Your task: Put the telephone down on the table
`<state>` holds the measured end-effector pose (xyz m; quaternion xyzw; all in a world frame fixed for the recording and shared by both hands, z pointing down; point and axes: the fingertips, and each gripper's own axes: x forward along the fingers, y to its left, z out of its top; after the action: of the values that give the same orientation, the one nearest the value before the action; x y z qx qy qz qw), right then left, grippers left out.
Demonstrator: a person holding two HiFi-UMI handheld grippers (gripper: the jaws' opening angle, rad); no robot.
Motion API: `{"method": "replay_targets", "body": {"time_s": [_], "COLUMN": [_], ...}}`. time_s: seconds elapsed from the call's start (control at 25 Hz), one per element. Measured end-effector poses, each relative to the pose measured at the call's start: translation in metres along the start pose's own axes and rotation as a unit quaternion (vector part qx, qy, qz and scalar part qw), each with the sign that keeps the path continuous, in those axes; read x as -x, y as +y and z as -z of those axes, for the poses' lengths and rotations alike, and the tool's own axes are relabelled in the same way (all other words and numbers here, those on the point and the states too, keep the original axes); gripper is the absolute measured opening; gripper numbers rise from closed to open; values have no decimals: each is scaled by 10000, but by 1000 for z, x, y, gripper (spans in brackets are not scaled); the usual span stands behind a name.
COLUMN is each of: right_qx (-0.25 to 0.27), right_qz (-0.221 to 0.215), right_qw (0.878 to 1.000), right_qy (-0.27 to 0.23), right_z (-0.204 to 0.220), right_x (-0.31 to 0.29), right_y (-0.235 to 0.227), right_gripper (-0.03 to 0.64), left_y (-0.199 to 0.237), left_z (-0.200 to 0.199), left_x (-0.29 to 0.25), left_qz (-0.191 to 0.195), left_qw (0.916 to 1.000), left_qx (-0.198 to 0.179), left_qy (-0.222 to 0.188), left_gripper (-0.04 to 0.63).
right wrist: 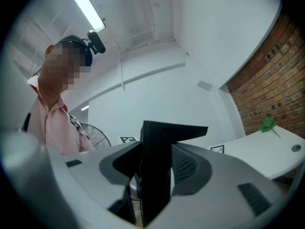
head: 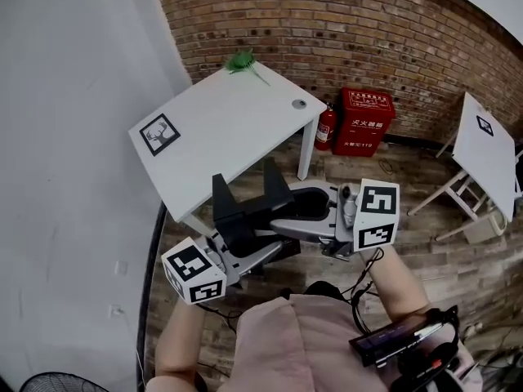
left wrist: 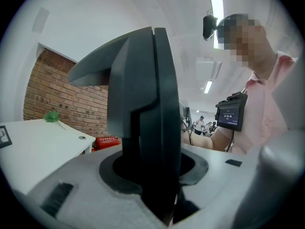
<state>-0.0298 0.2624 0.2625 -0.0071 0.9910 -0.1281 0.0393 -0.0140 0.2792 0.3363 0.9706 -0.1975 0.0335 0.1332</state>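
Grey telephone [head: 298, 225] is up in the air between both grippers, over the wood floor [head: 458, 260], just near of the white table [head: 229, 121] and not on it. The left gripper [head: 235, 211] comes in from the near left. Its black tongs are clamped on the telephone body at a dark recess, as the left gripper view shows. The right gripper [head: 274, 189] comes in from the right, tongs likewise clamped on the casing at a dark recess. Tabletop carries a marker tile [head: 160, 134] at its near-left corner and a green object [head: 241, 59] at the far edge. Red fire extinguisher [head: 325, 127] and red box [head: 366, 121] stand against the brick wall [head: 392, 31], right of the table.
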Motion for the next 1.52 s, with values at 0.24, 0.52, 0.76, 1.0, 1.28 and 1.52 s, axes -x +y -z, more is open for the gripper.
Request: {"method": "replay_targets", "body": {"time_s": [0.24, 0.52, 0.76, 1.0, 1.28, 1.52], "right_qx": [-67, -464, -779, -988, -962, -867], "right_qz": [214, 350, 171, -134, -646, -988], "right_qw": [9997, 9983, 9968, 9947, 9927, 9901], "right_qy": [1, 3, 104, 268, 323, 502], "right_z": [-2, 11, 14, 6, -19, -32], "right_x": [12, 43, 64, 83, 85, 61], "right_y": [-33, -95, -172, -244, -285, -311], "right_gripper": [189, 193, 193, 193, 193, 193], "left_y": [23, 63, 121, 176, 216, 250], "left_z": [0, 14, 14, 5, -19, -35], "left_x": [-24, -73, -123, -171, -193, -185], "left_qz": [200, 192, 17, -307, -800, -1159], "left_qw": [9997, 9980, 9954, 9927, 9903, 9872], "left_qx": [124, 552, 922, 1152, 1132, 1093], "left_qy": [36, 235, 259, 200, 81, -107], "left_gripper": [170, 170, 170, 172, 172, 172]}}
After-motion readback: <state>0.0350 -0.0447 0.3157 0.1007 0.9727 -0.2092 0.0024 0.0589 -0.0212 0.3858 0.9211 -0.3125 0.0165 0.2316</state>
